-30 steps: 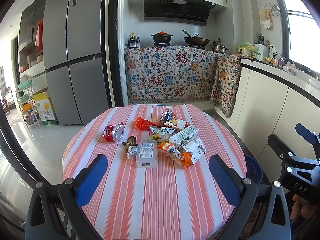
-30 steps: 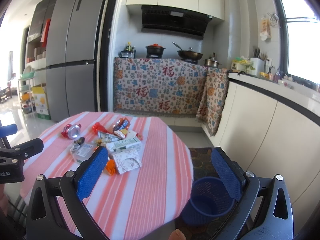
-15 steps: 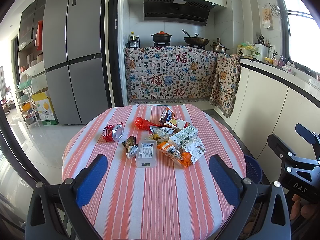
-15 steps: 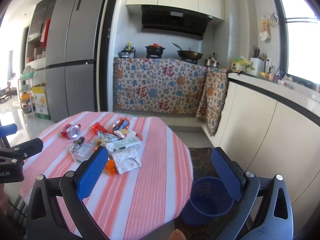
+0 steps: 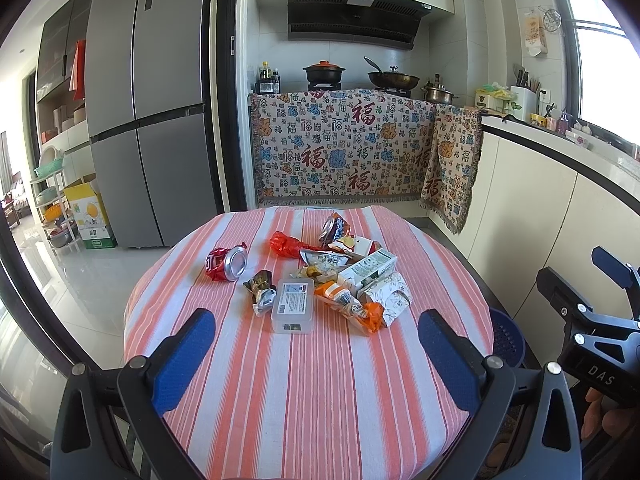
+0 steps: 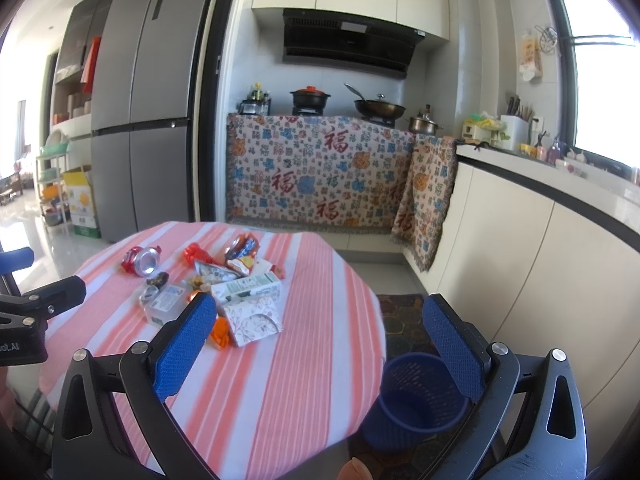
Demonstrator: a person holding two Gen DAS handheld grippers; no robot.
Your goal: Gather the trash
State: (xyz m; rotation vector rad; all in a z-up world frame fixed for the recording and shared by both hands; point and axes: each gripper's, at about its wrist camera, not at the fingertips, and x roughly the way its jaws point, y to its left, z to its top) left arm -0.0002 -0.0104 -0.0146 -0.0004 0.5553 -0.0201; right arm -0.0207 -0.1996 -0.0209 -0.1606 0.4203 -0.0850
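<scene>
Now both tools hang above the near edge of the round surface (image 5: 320, 380), which wears a red-and-white striped cloth. Left tool (image 5: 316, 356) is released, its blue pads spread wide with nothing between them; right tool (image 6: 320, 344) is likewise released and holds nothing. Trash lies heaped toward the far middle of the surface: a crushed red can (image 5: 226, 264) at the left, well apart from the tools, a dark crumpled wrapper (image 5: 261, 290) just beside a clear plastic box (image 5: 293, 305), an orange wrapper (image 5: 348, 306) touching a patterned white carton (image 5: 390, 294), a green-and-white milk carton (image 5: 368, 268) behind them, a red bag (image 5: 285, 243) and a second can (image 5: 334, 227) at the far side. On the floor to the right of the surface stands a blue mesh bin (image 6: 420, 400), seen between the right tool's fingers and only partly past the surface's edge in the left view. A fridge (image 5: 148, 112) stands far left.
</scene>
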